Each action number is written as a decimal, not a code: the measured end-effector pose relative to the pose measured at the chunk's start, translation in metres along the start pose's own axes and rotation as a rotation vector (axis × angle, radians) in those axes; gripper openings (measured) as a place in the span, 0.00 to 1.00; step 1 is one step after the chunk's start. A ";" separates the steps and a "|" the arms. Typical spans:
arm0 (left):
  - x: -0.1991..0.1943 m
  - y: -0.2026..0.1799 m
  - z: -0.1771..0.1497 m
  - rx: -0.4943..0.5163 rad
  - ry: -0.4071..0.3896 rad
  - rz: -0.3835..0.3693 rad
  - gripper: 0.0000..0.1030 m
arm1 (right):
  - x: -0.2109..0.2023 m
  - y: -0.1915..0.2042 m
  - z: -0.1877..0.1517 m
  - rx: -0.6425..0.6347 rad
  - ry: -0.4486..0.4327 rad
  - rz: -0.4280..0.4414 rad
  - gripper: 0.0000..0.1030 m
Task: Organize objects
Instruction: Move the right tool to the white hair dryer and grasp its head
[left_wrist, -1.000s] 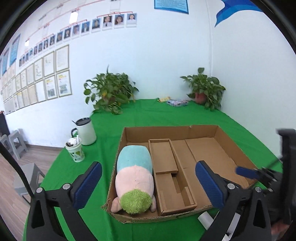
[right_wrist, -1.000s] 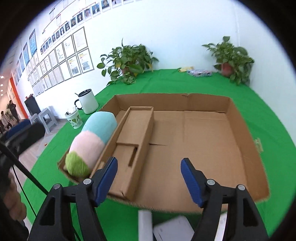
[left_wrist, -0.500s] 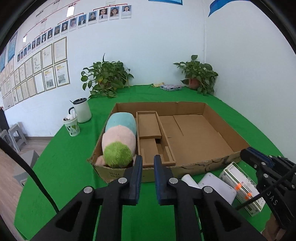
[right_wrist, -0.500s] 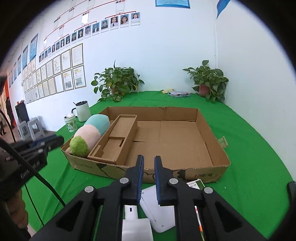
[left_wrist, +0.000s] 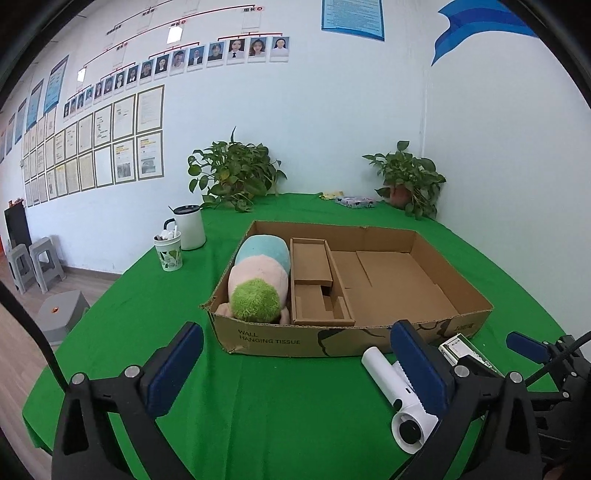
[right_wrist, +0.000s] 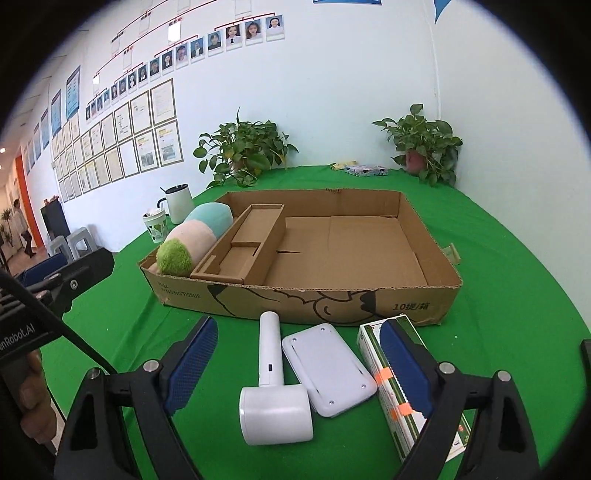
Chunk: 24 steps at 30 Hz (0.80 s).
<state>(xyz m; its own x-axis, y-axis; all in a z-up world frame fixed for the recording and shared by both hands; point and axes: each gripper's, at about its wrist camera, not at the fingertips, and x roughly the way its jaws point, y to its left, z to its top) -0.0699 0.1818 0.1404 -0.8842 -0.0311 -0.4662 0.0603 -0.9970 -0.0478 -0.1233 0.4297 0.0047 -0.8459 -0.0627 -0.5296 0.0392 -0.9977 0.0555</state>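
A shallow cardboard box (left_wrist: 280, 341) (right_wrist: 332, 308) sits on the green table. A pastel plush toy (left_wrist: 258, 284) (right_wrist: 192, 236) lies in its left part beside a cardboard insert (left_wrist: 314, 284) (right_wrist: 243, 243). In front of the box lie a white hammer-shaped device (right_wrist: 271, 384) (left_wrist: 395, 402), a white flat case (right_wrist: 327, 373) and a green-and-white carton (right_wrist: 402, 387) (left_wrist: 463, 350). My left gripper (left_wrist: 295, 373) is open and empty above the cloth in front of the box. My right gripper (right_wrist: 299, 367) is open and empty, held over the white device and case.
A white kettle (left_wrist: 190, 227) (right_wrist: 177, 203) and a patterned cup (left_wrist: 168, 251) (right_wrist: 154, 227) stand left of the box. Two potted plants (left_wrist: 234, 175) (left_wrist: 408, 181) and a small packet (left_wrist: 354, 201) sit at the back. Grey stools (left_wrist: 33, 262) stand on the floor at left.
Both grippers were open a second ago, shut half a second ago, and are open again now. Both have pulled back from the box toward the table's front.
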 end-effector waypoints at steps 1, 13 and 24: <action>0.001 -0.001 0.000 0.006 0.003 -0.006 0.99 | 0.000 0.000 -0.002 -0.009 0.002 0.001 0.88; 0.036 -0.003 -0.007 0.008 0.059 -0.082 0.99 | 0.002 -0.007 -0.021 -0.035 0.038 -0.013 0.88; 0.045 0.002 -0.014 0.024 0.083 -0.118 0.98 | 0.005 -0.020 -0.032 0.018 0.075 0.057 0.82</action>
<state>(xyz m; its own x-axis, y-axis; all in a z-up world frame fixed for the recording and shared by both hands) -0.1033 0.1789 0.1067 -0.8430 0.0913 -0.5300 -0.0537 -0.9948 -0.0860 -0.1116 0.4480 -0.0260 -0.8005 -0.1214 -0.5869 0.0754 -0.9919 0.1023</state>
